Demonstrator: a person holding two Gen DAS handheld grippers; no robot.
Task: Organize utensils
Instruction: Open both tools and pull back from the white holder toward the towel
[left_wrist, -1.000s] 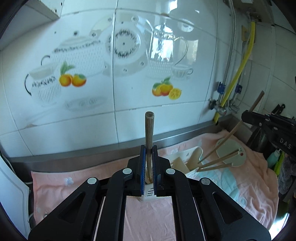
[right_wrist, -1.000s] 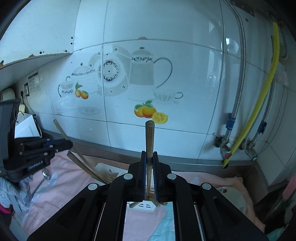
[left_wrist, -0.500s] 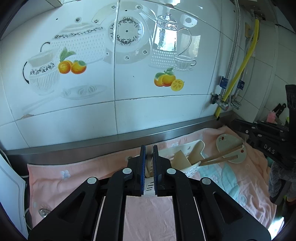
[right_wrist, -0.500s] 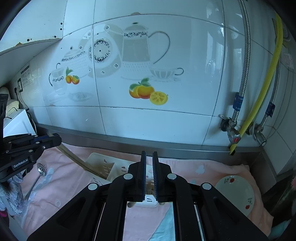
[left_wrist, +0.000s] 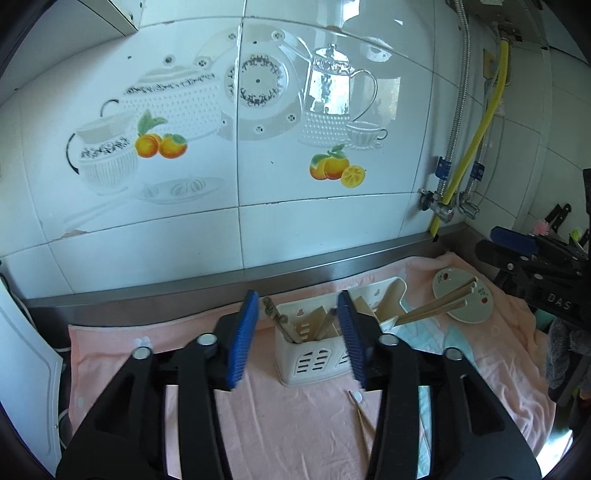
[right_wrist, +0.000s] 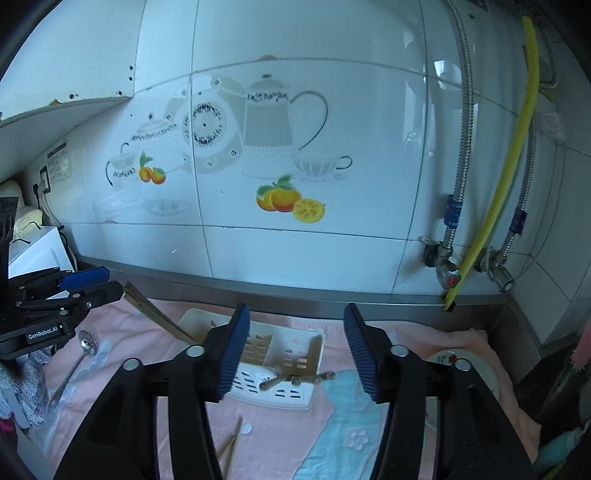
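A white plastic utensil holder (left_wrist: 314, 358) stands on the pink towel and holds several wooden chopsticks (left_wrist: 288, 326) and a wooden spatula. It also shows in the right wrist view (right_wrist: 275, 360), with chopstick ends (right_wrist: 295, 380) sticking out. My left gripper (left_wrist: 295, 332) is open and empty, just in front of and above the holder. My right gripper (right_wrist: 295, 345) is open and empty above the holder. A pair of chopsticks (left_wrist: 436, 306) leans out of the holder to the right. Loose thin sticks (left_wrist: 362, 421) lie on the towel in front.
A small white plate (left_wrist: 463, 301) lies to the right on the towel. A metal spoon (right_wrist: 72, 367) lies at the left in the right wrist view. The tiled wall (left_wrist: 258, 184) and a steel ledge (left_wrist: 295, 269) stand behind. A yellow hose (right_wrist: 495, 206) and valves are at the right.
Both grippers held an upright wooden chopstick a second ago. The chopsticks went down into the holder, and both grippers have opened wide and are empty.
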